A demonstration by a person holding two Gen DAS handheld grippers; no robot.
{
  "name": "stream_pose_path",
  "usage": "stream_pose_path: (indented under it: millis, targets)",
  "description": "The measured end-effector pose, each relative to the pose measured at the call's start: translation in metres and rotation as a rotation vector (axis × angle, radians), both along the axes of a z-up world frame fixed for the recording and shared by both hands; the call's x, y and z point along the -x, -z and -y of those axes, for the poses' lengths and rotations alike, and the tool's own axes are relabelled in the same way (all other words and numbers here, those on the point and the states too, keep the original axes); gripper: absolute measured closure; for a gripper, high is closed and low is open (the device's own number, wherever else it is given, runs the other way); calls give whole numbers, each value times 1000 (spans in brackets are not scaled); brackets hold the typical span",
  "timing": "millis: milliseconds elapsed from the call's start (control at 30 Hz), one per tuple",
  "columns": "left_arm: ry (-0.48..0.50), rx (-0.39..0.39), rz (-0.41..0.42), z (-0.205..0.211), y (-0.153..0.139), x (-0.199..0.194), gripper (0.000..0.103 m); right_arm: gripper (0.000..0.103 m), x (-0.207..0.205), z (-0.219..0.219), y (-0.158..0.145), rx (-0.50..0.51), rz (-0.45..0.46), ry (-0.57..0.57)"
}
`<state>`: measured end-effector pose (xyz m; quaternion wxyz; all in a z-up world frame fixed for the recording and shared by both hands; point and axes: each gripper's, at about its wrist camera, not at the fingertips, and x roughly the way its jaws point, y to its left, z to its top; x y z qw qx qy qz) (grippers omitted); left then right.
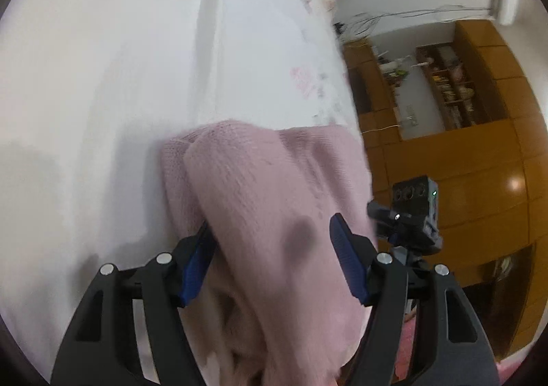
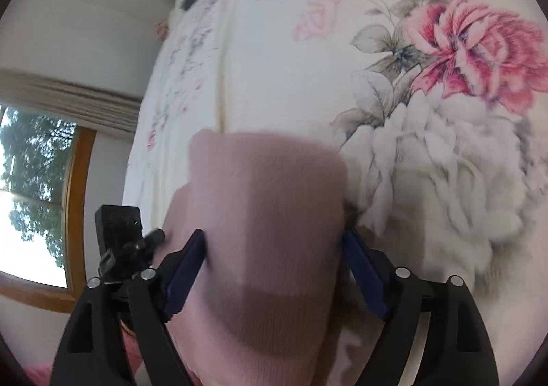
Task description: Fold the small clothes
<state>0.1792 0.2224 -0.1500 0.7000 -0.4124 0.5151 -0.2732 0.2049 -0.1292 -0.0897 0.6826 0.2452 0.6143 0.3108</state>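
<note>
I find the bed under a cream floral cover, filling most of both wrist views; the wooden cabinets and a window lie beyond it. The pink knitted garment rests at the near edge of the bed and drapes toward the rig, one fold already lying over another. I judge it light, soft and limp, with a coarse knit that should grip well against the pads and not slip; it will sag wherever it is unsupported, so I would take hold at an edge or corner, both layers together. The left tongs stand wide apart with cloth running between the blue pads, touching at the left pad only, not pinched. The right tongs likewise straddle the garment, spread, with no visible clamping. No containers are visible in either view.
</note>
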Motion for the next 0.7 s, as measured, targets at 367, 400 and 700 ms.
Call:
stream_pose_path:
  millis: [367, 400, 700]
  targets:
    - [66, -205, 302, 29, -47, 2, 71, 45, 16, -33, -53, 48, 325, -130]
    - [68, -222, 280, 27, -40, -3, 71, 46, 13, -32, -49, 72, 311, -106]
    - [6, -141, 124, -3, -2, -23, 68, 38, -10, -6, -1, 40, 93, 11]
